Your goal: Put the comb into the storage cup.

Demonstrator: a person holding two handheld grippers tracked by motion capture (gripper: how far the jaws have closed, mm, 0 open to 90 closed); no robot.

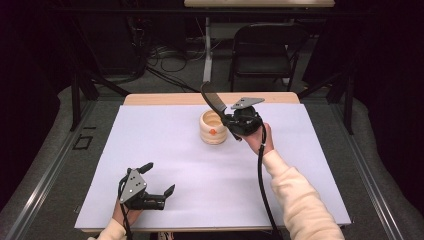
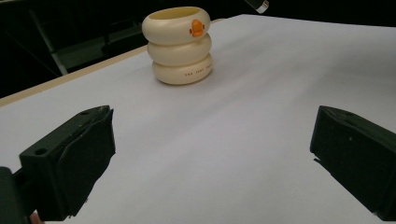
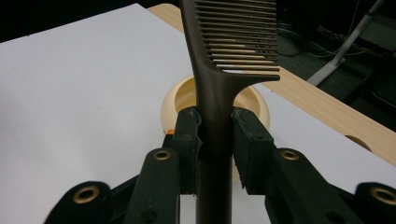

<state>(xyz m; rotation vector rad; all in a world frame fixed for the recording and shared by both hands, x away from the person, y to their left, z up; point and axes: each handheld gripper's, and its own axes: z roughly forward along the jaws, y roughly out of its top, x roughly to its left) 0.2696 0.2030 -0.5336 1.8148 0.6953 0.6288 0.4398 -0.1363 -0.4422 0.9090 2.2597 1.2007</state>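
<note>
Right gripper: clamps your comb by the handle.
Left gripper: agape, empty.
Risk: comb tilted — may clip the cup rim and tip it.

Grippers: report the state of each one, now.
Left gripper: open, holding nothing, low over the white sheet.
Right gripper: shut on the comb, by the cream holder.

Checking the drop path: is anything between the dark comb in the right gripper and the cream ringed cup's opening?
Nothing visible: the dark plastic comb, clamped in the right gripper, hangs beside the cream ringed cup, whose mouth is open.
</note>
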